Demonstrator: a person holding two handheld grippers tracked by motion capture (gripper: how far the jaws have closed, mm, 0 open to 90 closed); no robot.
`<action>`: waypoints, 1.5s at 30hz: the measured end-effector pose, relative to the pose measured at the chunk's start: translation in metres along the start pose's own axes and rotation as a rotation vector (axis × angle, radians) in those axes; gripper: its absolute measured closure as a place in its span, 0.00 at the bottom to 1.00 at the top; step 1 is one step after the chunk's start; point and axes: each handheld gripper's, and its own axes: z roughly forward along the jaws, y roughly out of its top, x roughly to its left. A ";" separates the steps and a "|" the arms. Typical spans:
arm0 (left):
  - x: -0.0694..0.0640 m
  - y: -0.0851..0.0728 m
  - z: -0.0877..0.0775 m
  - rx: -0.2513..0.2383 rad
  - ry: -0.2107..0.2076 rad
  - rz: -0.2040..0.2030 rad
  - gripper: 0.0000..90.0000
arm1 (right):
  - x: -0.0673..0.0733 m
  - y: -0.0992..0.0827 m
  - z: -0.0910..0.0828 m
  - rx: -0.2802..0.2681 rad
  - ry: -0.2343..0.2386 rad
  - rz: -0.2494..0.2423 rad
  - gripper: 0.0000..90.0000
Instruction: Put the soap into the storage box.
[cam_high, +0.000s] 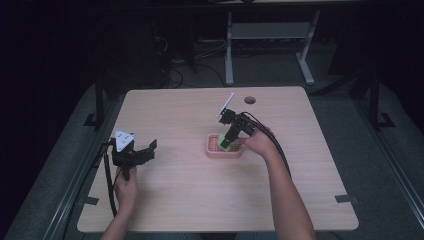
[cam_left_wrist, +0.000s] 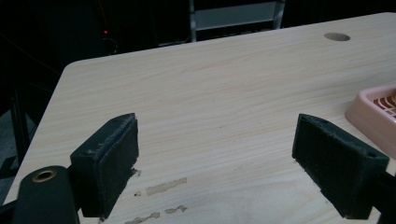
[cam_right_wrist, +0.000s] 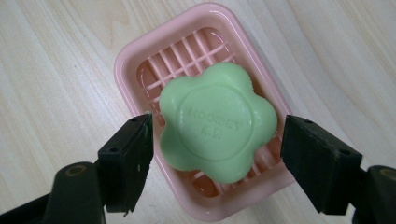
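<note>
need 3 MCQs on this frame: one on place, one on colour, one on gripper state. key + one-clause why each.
1. Where does the flower-shaped soap lie?
A. in the pink soap dish
B. on the bare table beside the dish
C. between the left gripper's pads

2. What colour is the soap?
A. white
B. green
C. blue

3. How does the right gripper stand?
A. shut on the dish's rim
B. shut on the soap
C. open, one pad on each side of the soap

Key:
1 A: the right gripper view shows the soap resting on the dish's grid.
2 B: it is pale green against the pink dish in the right gripper view and the high view.
3 C: a gap shows between each pad and the soap, narrow on the left side.
</note>
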 end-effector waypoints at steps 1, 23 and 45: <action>0.000 0.000 -0.001 0.002 -0.001 -0.002 0.16 | 0.000 -0.001 -0.001 0.000 0.001 0.003 0.28; 0.000 0.000 0.000 0.002 -0.003 0.002 0.16 | -0.002 -0.017 -0.020 -0.039 -0.006 0.014 0.28; -0.002 0.000 0.001 0.002 -0.005 0.004 0.16 | -0.004 -0.041 -0.025 -0.041 0.002 0.036 0.28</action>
